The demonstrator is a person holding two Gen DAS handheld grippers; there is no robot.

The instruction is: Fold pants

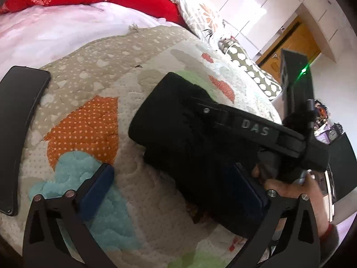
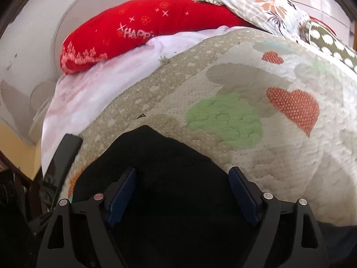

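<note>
The black pants (image 1: 178, 134) lie folded into a thick bundle on the patterned quilt (image 1: 89, 93). My left gripper (image 1: 174, 181) stands wide open just before the bundle: its left pad (image 1: 98, 192) hangs over the quilt and its right one over the bundle's near edge. The right tool's black body marked DAS (image 1: 254, 129) reaches across the bundle, held by a hand (image 1: 290, 187). In the right wrist view the pants (image 2: 167, 156) fill the space under my right gripper (image 2: 183, 178), which is open, blue pads (image 2: 122, 192) apart and clamping nothing.
A black phone (image 1: 20, 122) lies on the quilt's left edge, also the phone (image 2: 64, 156) left of the pants. A red pillow (image 2: 145, 29) and a floral pillow (image 2: 256, 6) lie at the bed's head on a pink sheet (image 2: 100, 84). The quilt (image 2: 279, 156) spreads right.
</note>
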